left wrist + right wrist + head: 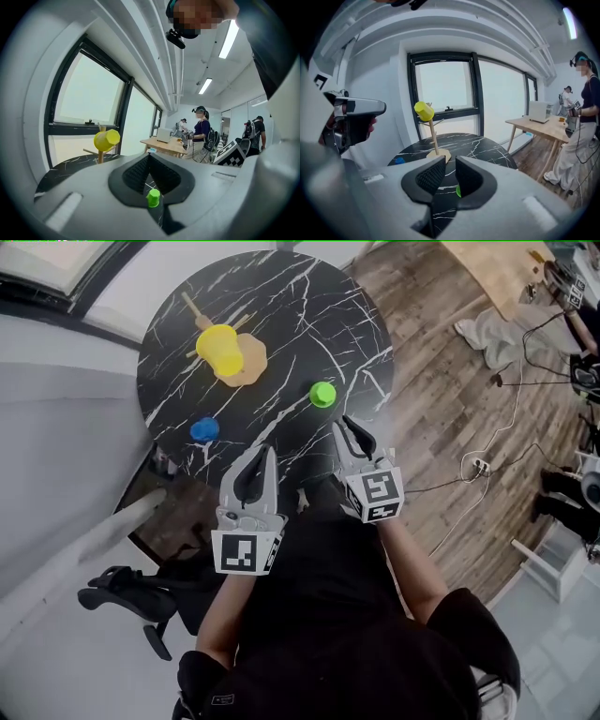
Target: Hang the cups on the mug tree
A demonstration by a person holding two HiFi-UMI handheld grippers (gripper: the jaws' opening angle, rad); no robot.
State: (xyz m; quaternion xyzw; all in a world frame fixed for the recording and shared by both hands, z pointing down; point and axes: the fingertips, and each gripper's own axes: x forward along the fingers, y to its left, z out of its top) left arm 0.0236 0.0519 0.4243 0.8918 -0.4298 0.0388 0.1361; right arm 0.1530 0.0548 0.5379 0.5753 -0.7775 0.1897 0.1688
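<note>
A yellow cup (220, 348) hangs on the wooden mug tree (246, 362) at the back left of the round black marble table (281, 296). On the table stand a green cup (322, 394) and a blue cup (204, 430), both upright. My left gripper (262, 457) hovers over the table's near edge, just right of the blue cup, jaws shut and empty. My right gripper (345, 424) is close behind the green cup, jaws slightly apart with nothing between them. The right gripper view shows the green cup (459, 191) just past the jaws (450, 161); the left gripper view shows the green cup (153, 198) too.
A black office chair (131, 592) sits at the lower left by the white wall. Cables and a power strip (480, 465) lie on the wood floor to the right. A wooden table (543, 125) and people stand farther back in the room.
</note>
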